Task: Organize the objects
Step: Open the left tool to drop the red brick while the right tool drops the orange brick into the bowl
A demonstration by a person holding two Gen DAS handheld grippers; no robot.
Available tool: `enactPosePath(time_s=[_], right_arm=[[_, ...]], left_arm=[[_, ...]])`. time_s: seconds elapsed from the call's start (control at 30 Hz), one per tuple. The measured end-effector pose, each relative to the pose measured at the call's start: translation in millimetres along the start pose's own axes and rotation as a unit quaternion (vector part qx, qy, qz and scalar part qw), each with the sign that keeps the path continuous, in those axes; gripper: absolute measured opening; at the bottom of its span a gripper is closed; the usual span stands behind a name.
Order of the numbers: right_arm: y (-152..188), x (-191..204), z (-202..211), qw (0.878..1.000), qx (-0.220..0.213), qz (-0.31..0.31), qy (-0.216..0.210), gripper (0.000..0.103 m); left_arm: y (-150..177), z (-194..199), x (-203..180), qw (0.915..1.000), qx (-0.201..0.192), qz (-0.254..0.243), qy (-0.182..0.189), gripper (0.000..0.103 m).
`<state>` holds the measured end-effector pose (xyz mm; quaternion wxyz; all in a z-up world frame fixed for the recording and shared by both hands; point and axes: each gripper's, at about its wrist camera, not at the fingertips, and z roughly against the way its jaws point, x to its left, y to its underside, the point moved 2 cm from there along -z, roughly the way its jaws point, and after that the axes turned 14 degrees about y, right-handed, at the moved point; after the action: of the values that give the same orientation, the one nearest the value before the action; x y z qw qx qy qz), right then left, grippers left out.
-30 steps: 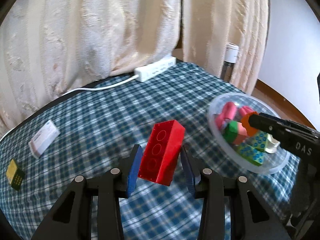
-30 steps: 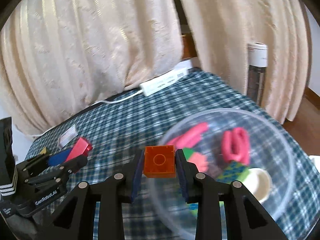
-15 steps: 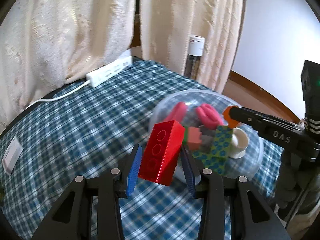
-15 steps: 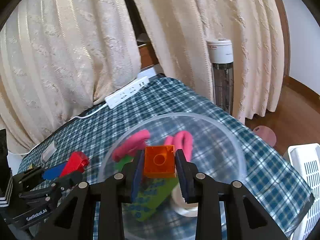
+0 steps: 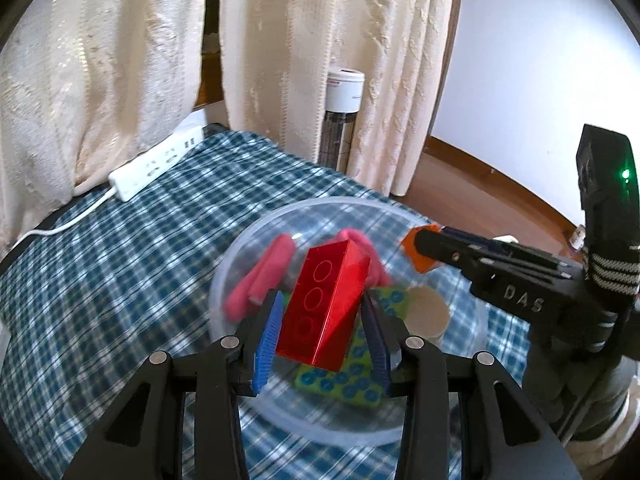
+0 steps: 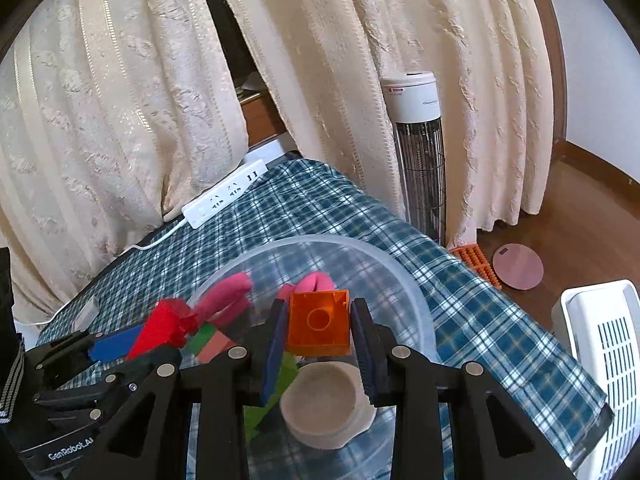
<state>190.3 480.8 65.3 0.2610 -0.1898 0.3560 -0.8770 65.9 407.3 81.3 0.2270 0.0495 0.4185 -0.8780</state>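
A clear plastic bowl [image 5: 224,280] sits on a table covered with a blue-and-white checked cloth [image 5: 132,248], near the cloth's edge, and already holds pink pieces [image 5: 264,272], a green block with blue dots [image 5: 340,380] and a small round beige cup [image 6: 324,404]. At the back of the table a white power strip [image 5: 156,168] lies against cream curtains [image 5: 100,60], its cable trailing over the cloth. A white tower fan [image 6: 418,152] stands on the wooden floor beyond the table, with a white slatted basket [image 6: 600,344], a round pink disc [image 6: 518,266] and an orange ridged piece [image 6: 478,262] on the floor to the right. The left gripper [image 5: 324,332] hangs over the bowl, its blue-padded jaws a moderate way apart and clamped on the sides of a long red brick [image 5: 324,304], which tilts with its top leaning right. The right gripper [image 6: 320,332] is also above the bowl, just beside the left one, jaws narrow and pressed on a square translucent orange brick [image 6: 320,322] directly over the beige cup.
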Motion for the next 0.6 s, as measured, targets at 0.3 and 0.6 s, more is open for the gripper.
enactPosePath(time_s=[0.3, 0.6], right_arm=[[-4.4, -12.9, -5.2, 1.0, 0.001, -0.02, 0.004, 0.035], [-9.6, 1.4, -5.8, 1.0, -0.005, -0.013, -0.017, 0.043]], left_arm=[[-10.3, -3.1, 8.9, 0.9996, -0.013, 0.021, 0.013, 0.063], [-9.2, 12.8, 23.7, 0.9992, -0.023, 0.028, -0.019, 0.063]])
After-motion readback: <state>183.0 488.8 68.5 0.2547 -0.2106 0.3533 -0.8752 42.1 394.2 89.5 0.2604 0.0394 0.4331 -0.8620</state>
